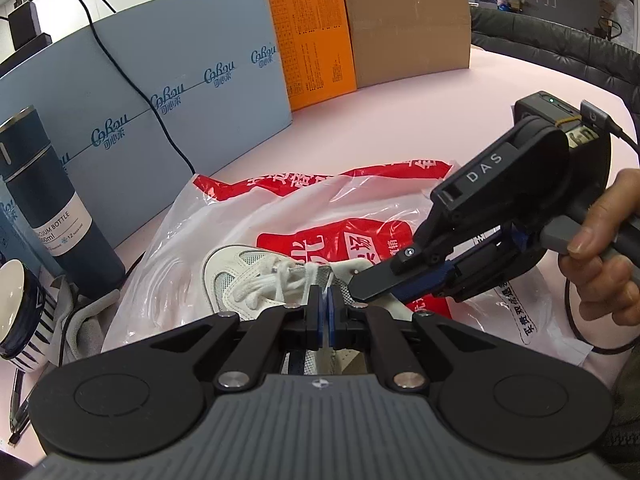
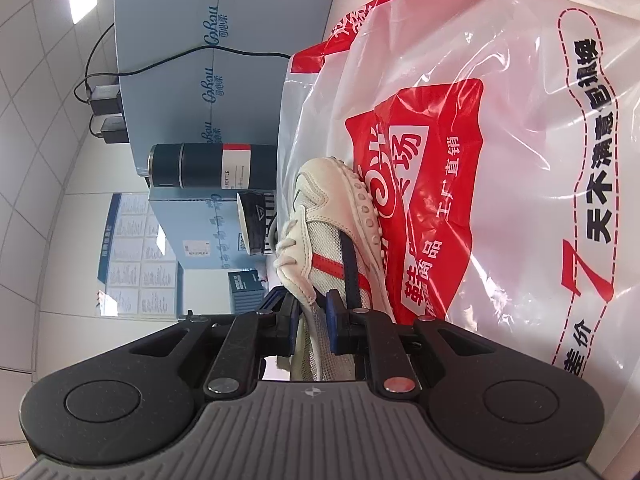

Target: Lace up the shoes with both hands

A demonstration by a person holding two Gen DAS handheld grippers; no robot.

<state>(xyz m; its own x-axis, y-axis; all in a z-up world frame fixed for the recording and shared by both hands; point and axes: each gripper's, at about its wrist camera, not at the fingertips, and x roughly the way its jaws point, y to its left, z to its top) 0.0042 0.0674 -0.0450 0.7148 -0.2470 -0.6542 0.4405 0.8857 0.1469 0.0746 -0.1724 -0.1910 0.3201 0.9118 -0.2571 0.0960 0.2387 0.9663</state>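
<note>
- Nearest to you, your left gripper [image 1: 323, 307] is sitting with its blue pads pressed together right over the shoe's throat. Whether a strand of lace is pinched between them, you cannot tell from here.
- Just beyond it, your right gripper [image 2: 316, 316] is pinching the shoe's upper edge, apparently the tongue or eyelet flap, with the fabric running between its nearly closed pads. In the left wrist view its black fingers [image 1: 374, 284] are reaching in from the right, and your hand [image 1: 600, 248] is squeezing the trigger.
- The white shoe [image 1: 236, 276] is lying on a red-and-white plastic bag [image 1: 320, 208] spread over the pink surface [image 1: 400, 120], with its toe pointing away from you.
- The white laces [image 1: 266, 280] are already crossing the lower eyelets toward the toe, so part of the lacing looks done. Near the tongue they are bunching loosely, and no finished bow is showing, so the top eyelets and the tying seem to be what is left.
- To the left, a dark vacuum bottle [image 1: 52, 196] and a striped cup [image 1: 22, 316] are standing beside the bag.
- Farther back, a blue box [image 1: 180, 92], an orange box [image 1: 308, 36] and a brown carton [image 1: 408, 24] are lining the surface's far side.
</note>
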